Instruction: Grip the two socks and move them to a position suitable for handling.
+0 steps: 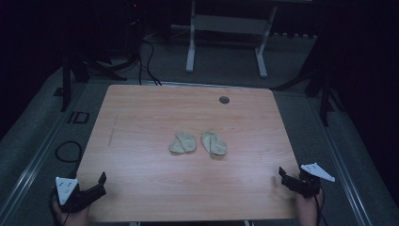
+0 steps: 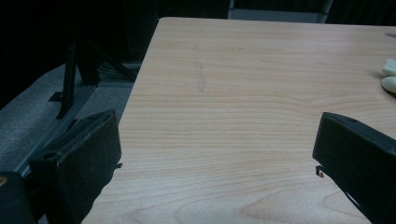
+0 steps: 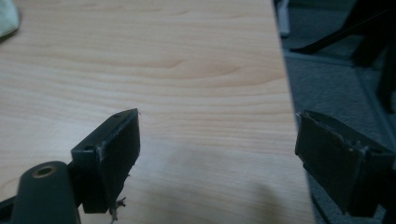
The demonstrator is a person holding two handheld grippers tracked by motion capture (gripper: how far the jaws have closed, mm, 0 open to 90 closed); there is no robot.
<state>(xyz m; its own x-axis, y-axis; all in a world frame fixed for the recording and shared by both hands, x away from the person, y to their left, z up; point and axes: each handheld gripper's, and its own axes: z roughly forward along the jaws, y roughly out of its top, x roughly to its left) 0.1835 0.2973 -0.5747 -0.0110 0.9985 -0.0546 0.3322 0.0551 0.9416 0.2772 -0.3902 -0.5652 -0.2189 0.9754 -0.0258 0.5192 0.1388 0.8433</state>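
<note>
Two socks (image 1: 182, 142) (image 1: 214, 144) lie side by side mid-table (image 1: 141, 117), with the left gripper (image 1: 96, 184) and right gripper (image 1: 284, 176) at its near corners.

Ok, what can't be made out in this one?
- Two pale cloth pieces: too small and dim in the high view to say what they are.
- Left gripper view: one cloth piece cut off by the right edge.
- Right gripper view: cloth cut off at the top-left corner.
- Room beyond the table: lost in darkness.

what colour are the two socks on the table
Pale beige, both the left sock and right sock; clearest in the high view.
</note>
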